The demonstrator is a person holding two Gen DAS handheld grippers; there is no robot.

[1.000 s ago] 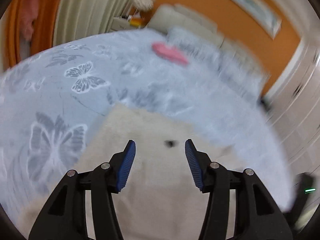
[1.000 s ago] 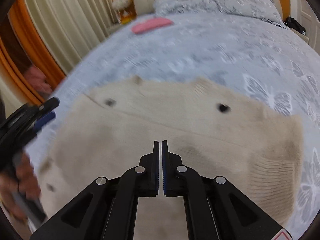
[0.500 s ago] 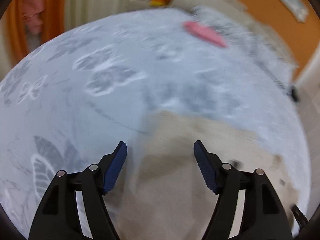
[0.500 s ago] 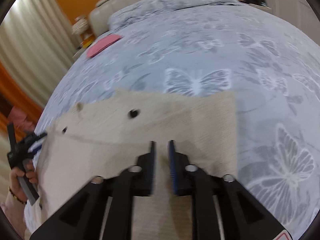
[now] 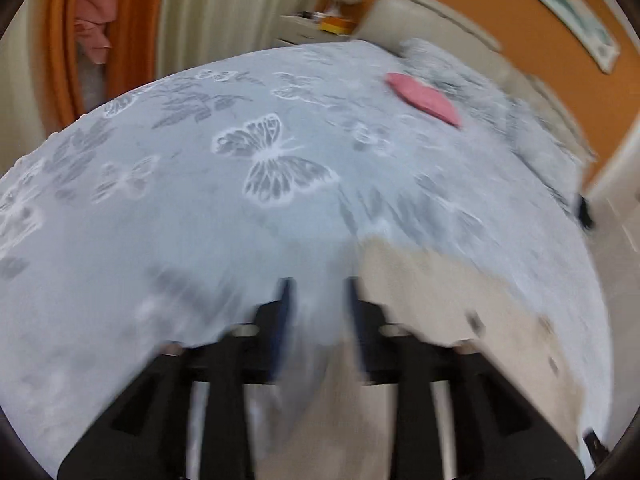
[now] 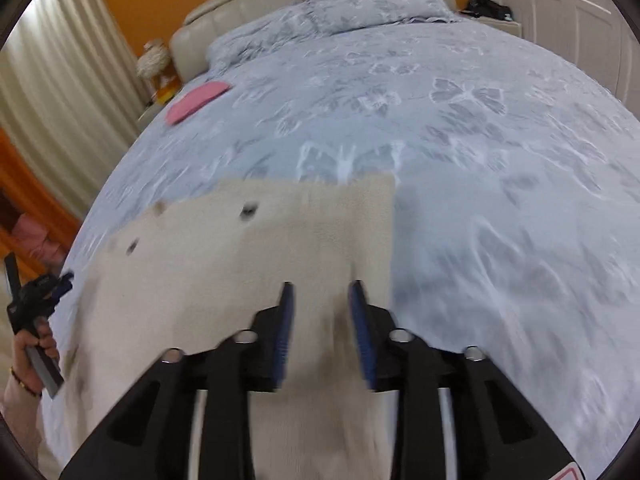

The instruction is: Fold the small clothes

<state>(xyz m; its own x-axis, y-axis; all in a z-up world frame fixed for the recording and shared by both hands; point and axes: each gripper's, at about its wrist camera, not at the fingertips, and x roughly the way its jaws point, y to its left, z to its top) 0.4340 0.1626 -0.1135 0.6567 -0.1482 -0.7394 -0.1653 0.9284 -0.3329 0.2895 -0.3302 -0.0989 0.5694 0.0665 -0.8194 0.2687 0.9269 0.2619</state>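
Note:
A beige knit garment with dark buttons lies flat on the grey butterfly bedspread. In the right wrist view my right gripper is open and empty, above the garment's right part near its straight right edge. In the left wrist view, which is blurred, the garment lies at the lower right. My left gripper is open and empty over the bedspread, just left of the garment's corner. The left gripper also shows at the far left of the right wrist view.
A pink folded item lies on the bed near the pillows; it also shows in the left wrist view. A beige headboard, a nightstand and curtains stand beyond the bed.
My right gripper has opened from shut and moved toward the garment's right edge. My left gripper has swung left, off the garment to its left corner, with its jaws narrower than before.

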